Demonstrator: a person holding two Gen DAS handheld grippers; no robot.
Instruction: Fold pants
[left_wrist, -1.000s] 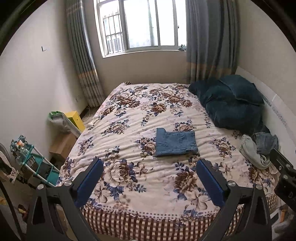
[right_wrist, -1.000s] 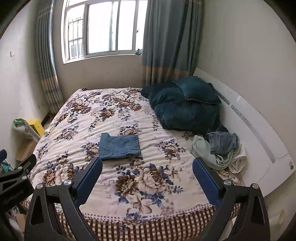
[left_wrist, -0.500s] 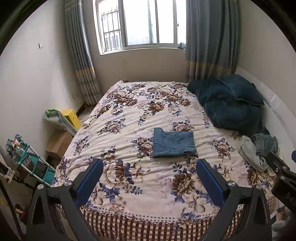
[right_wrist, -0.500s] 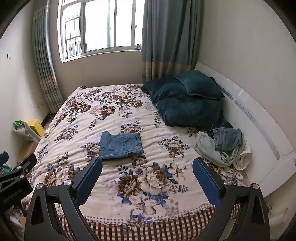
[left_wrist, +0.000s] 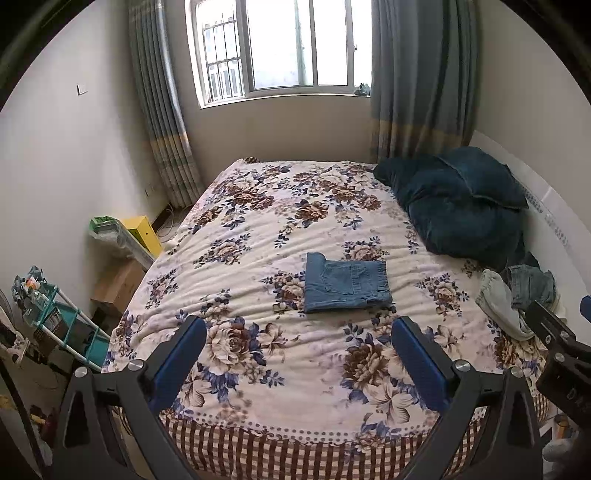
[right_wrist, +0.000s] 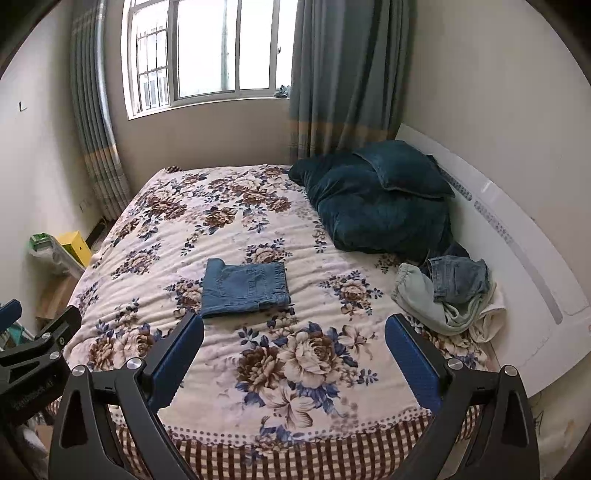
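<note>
You've pulled both grippers back from the bed (left_wrist: 258, 229), leaving the folded jeans (left_wrist: 346, 282) mid-frame, left gripper (left_wrist: 299, 360) and right gripper (right_wrist: 293, 356) fingers spread and empty.

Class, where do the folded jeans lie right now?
The folded jeans lie mid-bed on the floral blanket, left of the clothes pile, beyond both open tools.

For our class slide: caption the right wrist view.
Open right gripper above floral bed; folded jeans lie centred.
</note>
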